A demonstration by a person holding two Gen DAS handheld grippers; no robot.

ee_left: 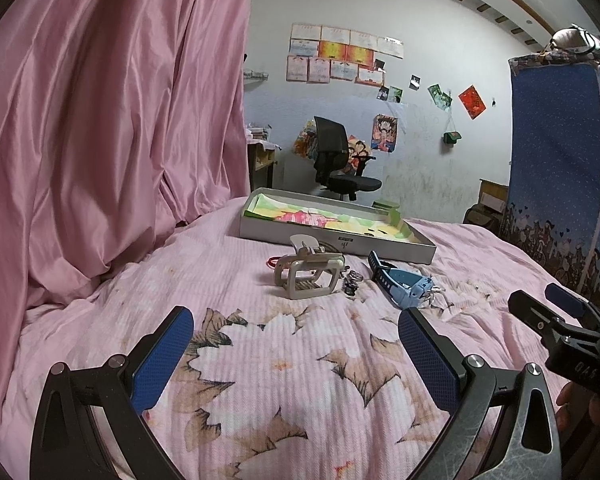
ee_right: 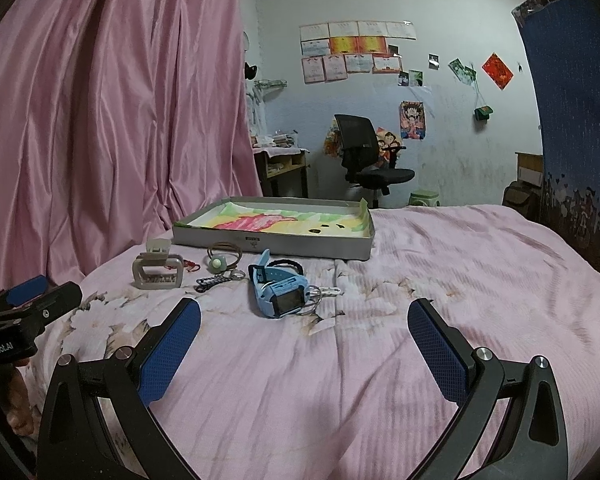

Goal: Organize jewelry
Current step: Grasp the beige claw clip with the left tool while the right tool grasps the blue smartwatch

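Ribbed pink bedspread (ee_right: pixel 380 360) under both grippers' wide-open, empty jaws; boxy beige hair claw (ee_left: pixel 310 274) beside rubbery blue watch (ee_right: pixel 278 286).

At frame centre, a beige hair claw (ee_left: pixel 308 274) and blue watch (ee_left: pixel 404 282) (both lying loose) sit on the bed (ee_left: pixel 300 360) below the tray (ee_left: pixel 380 242).

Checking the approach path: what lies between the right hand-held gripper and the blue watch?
Only bare pink bedspread, as the right wrist view shows. The right hand-held gripper is open, and the blue watch lies just ahead, keys at its side.
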